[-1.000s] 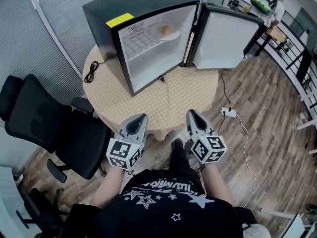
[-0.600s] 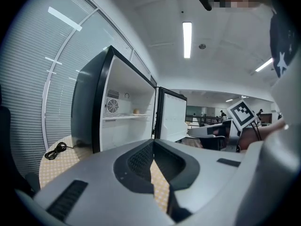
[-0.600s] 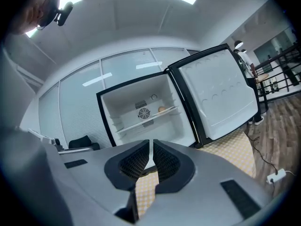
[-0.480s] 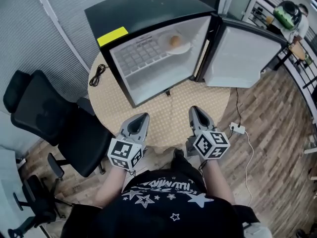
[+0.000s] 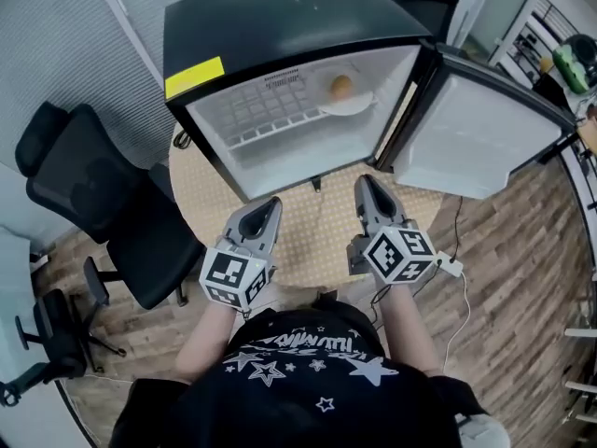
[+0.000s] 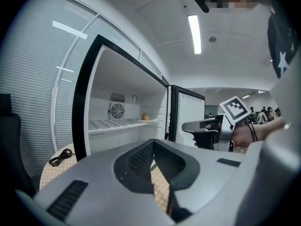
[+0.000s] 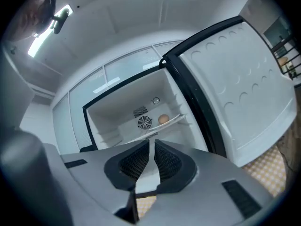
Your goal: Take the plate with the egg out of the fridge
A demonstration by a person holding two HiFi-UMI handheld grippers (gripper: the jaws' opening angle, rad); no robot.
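Note:
A small black fridge (image 5: 280, 26) stands open on a round table, its door (image 5: 485, 138) swung out to the right. On its wire shelf lies a white plate (image 5: 352, 106) with a brown egg (image 5: 341, 86) on it, at the shelf's right end. The egg (image 7: 163, 119) also shows in the right gripper view and, small, as the egg (image 6: 145, 117) in the left gripper view. My left gripper (image 5: 269, 203) and right gripper (image 5: 362, 183) hover side by side over the table's near half, short of the fridge opening. Both are shut with nothing between the jaws.
The table (image 5: 317, 241) wears a checked beige cloth. A black cable (image 6: 60, 157) lies on it left of the fridge. Black office chairs (image 5: 93, 194) stand to the left. A white power strip (image 5: 450, 265) lies on the wooden floor at the right.
The view has closed in on the fridge, which now looms larger and nearer. Both grippers have moved forward over the table towards the opening, still shut.

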